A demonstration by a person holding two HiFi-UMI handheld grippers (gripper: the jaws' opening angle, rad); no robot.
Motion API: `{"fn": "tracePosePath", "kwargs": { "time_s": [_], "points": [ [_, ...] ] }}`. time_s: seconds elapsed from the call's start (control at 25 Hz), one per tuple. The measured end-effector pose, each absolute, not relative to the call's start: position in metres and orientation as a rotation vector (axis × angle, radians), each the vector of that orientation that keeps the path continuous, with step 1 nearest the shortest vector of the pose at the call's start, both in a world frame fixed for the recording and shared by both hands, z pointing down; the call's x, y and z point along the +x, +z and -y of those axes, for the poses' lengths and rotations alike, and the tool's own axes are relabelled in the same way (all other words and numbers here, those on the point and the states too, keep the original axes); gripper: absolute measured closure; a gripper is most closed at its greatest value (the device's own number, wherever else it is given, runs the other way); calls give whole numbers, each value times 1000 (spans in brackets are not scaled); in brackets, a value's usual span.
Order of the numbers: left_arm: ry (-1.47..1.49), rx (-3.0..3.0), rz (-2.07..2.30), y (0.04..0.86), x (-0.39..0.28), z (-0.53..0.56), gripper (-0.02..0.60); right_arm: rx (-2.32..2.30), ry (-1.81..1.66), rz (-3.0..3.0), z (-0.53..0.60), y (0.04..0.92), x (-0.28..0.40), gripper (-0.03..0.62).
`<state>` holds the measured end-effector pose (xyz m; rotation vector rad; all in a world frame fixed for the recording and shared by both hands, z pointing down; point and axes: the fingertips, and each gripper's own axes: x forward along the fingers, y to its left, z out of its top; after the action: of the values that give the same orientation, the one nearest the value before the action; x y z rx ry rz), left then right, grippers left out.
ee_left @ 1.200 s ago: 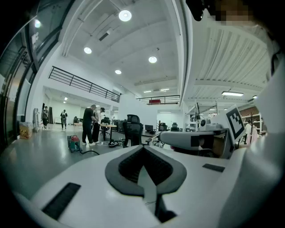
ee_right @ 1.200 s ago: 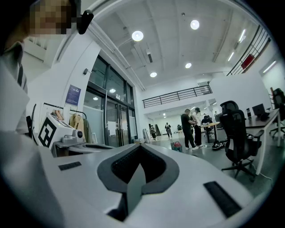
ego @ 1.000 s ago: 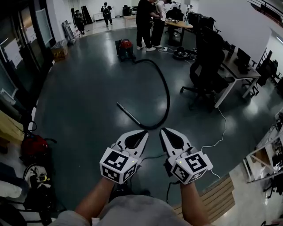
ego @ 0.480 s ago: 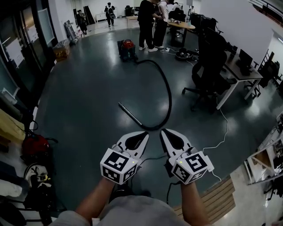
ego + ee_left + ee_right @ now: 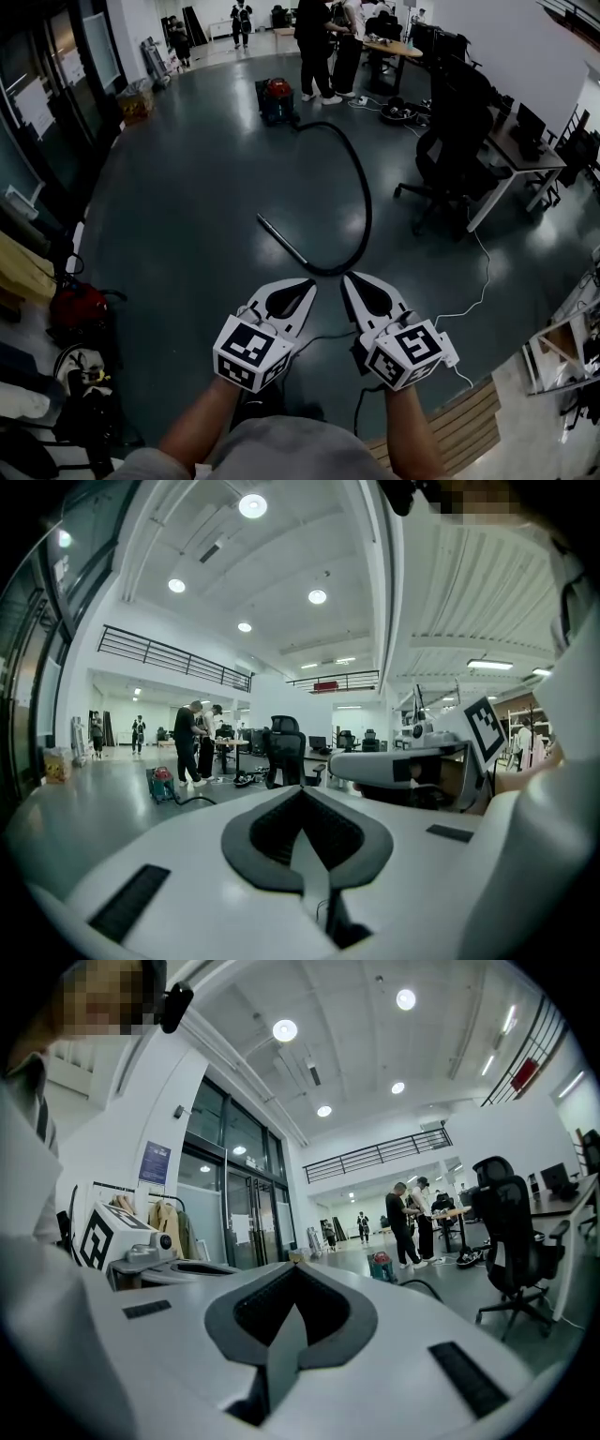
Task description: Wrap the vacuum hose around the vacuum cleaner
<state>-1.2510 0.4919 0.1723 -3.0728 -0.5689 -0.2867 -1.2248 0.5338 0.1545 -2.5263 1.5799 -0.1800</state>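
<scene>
From where I stood, the person had drifted a little nearer the work over the last second. The red vacuum cleaner (image 5: 275,99) and its black hose (image 5: 364,192) sat slightly lower in the head view than a moment before, while both tools kept the same pose out in front of the body. The left gripper (image 5: 307,285) had its jaws pressed together on nothing. The right gripper (image 5: 346,279) was likewise closed and empty, its tip near the other's, both pointing toward the near bend of the hose. The hose ran from the cleaner, far across the dark floor (image 5: 187,206), and swept in a wide curve past an office chair (image 5: 450,155). At the near end it turned back into a metal wand (image 5: 281,240) lying flat. Neither gripper touched anything, and the cleaner was well apart from both. I took this for approach only: the wrapping had not begun, and the jaws would have to spread before either could take the hose. A few people (image 5: 314,42) stood beyond the cleaner.
</scene>
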Motion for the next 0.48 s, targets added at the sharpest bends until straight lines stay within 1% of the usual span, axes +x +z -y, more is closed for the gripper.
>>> {"fn": "tracePosePath", "kwargs": {
  "time_s": [0.2,0.48],
  "points": [
    [-258,-3138,603,176,-1222,-455,574,-2534,-203,-1566,-500,163,-1192,589],
    [-289,-3137,660,190,-1157,-384,574,-2576,-261,-1544,-427,176,-1133,589]
  ]
}}
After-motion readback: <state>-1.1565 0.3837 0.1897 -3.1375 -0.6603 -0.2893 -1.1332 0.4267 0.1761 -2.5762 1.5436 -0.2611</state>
